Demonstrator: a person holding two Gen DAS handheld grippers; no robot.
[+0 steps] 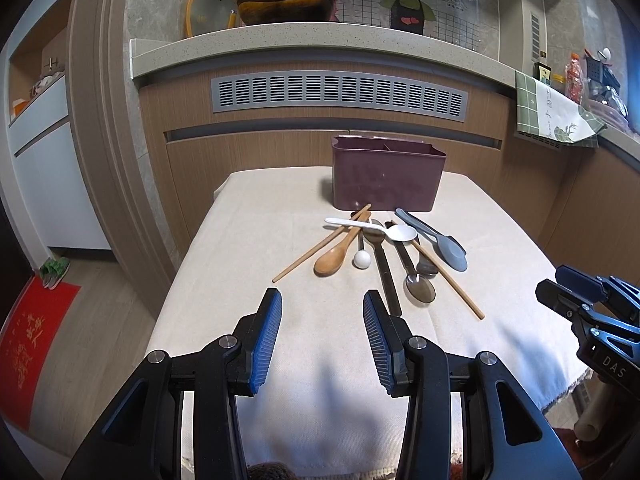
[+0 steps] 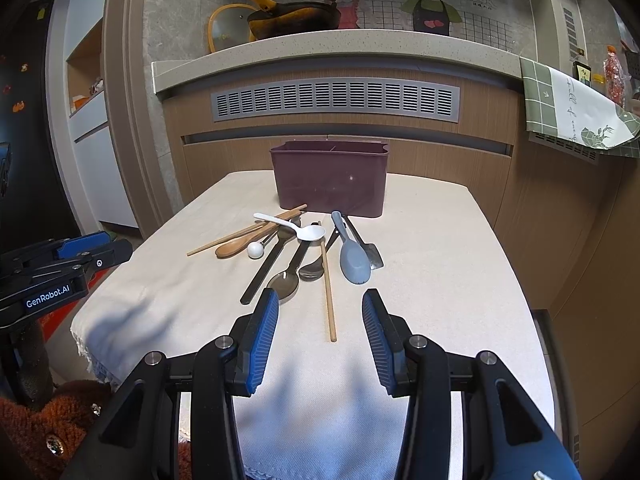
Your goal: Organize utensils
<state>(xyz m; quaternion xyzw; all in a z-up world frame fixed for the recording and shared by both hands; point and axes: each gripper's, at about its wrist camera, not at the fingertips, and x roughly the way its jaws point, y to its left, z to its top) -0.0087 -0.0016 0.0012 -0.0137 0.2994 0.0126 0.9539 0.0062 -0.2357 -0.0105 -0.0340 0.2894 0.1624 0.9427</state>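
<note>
Utensils (image 1: 384, 248) lie in a loose, crossed pile at the centre of the frame on a table covered with a cream cloth (image 1: 240, 264), just in front of a dark purple divided holder (image 1: 389, 176) that stands upright toward the table's far edge. The pile holds a wooden spoon (image 1: 332, 262), two wooden chopsticks, one (image 1: 320, 244) slanting toward the lower left and one (image 1: 452, 280) toward the lower right, a white plastic spoon (image 1: 376, 229) laid across the others, a small white ball-ended scoop (image 1: 362, 258), several dark metal spoons (image 1: 420, 288) and a grey-blue rice paddle (image 1: 448, 250).

In the left wrist view the left gripper (image 1: 322, 300) hangs low in the frame with its blue pads spread wide and nothing between them; the pile sits above and slightly right of it. In the right wrist view the right gripper (image 2: 320, 300) is likewise spread and empty, with the pile above and slightly left and one chopstick's (image 2: 329, 300) near end reaching between its fingertips in the picture.

Only the right wrist view shows a rust-brown fuzzy sleeve (image 2: 48, 420) at lower left. Only the left wrist view shows a red floor mat (image 1: 36, 344) at the lower left edge.
</note>
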